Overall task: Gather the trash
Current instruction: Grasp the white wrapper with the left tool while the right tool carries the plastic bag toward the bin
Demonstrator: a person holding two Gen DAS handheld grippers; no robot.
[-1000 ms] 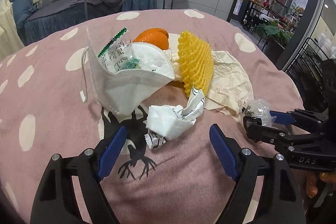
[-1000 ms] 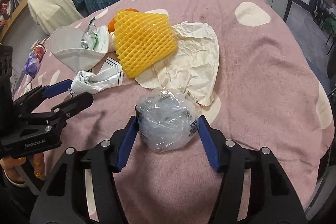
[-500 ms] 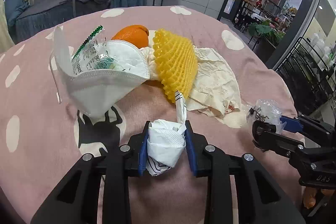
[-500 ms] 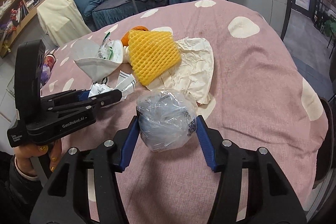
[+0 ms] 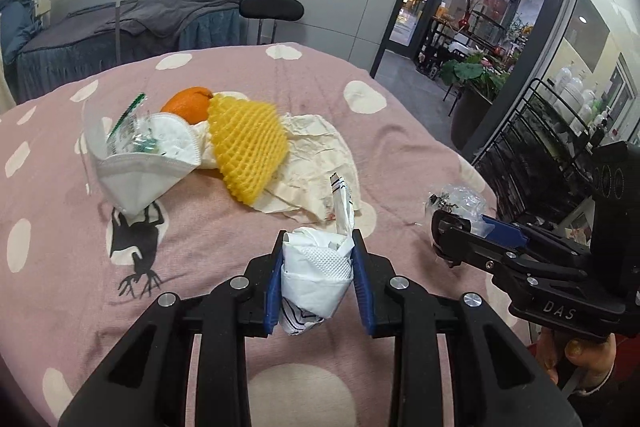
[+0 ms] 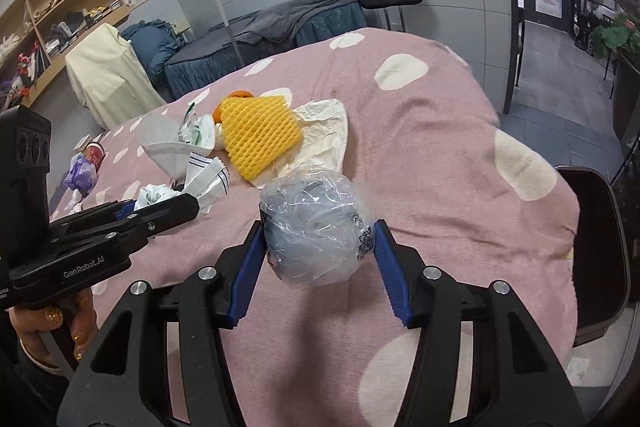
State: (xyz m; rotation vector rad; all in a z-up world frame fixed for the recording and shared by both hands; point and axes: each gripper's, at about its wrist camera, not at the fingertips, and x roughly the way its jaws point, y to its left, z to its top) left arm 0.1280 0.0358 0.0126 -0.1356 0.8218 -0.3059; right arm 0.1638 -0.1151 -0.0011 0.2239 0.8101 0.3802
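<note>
Two pieces of trash are already pinched, one in each claw. The left claw [image 5: 317,277] is pressed onto a crumpled white wrapper [image 5: 316,267], its blue pads flat against both sides, a striped strip of the wrapper sticking up past the fingertips. The wrapper appears lifted clear of the pink spotted cloth [image 5: 200,227], though from this angle it is hard to be sure.

The right claw [image 6: 319,237] grips a balled clear plastic bag [image 6: 316,227] between its blue pads; the ball bulges above and ahead of them over the cloth. In the left wrist view that same claw shows from the side at right, the plastic at its tip.

Beyond both claws the rest of the trash lies in a cluster on the cloth: a yellow foam fruit net [image 5: 248,147] resting on a crumpled cream paper [image 5: 316,155], an orange [image 5: 188,105] just behind the net, and a white face mask [image 5: 140,167] beside it, open like a pouch with a small printed packet [image 5: 128,139] inside.

A person's hand [image 6: 52,327] with gold-painted nails holds the left claw's handle. Behind the cloth stand a grey-covered bed [image 6: 280,23], a black chair [image 5: 272,9] and wooden shelves [image 6: 60,15].
</note>
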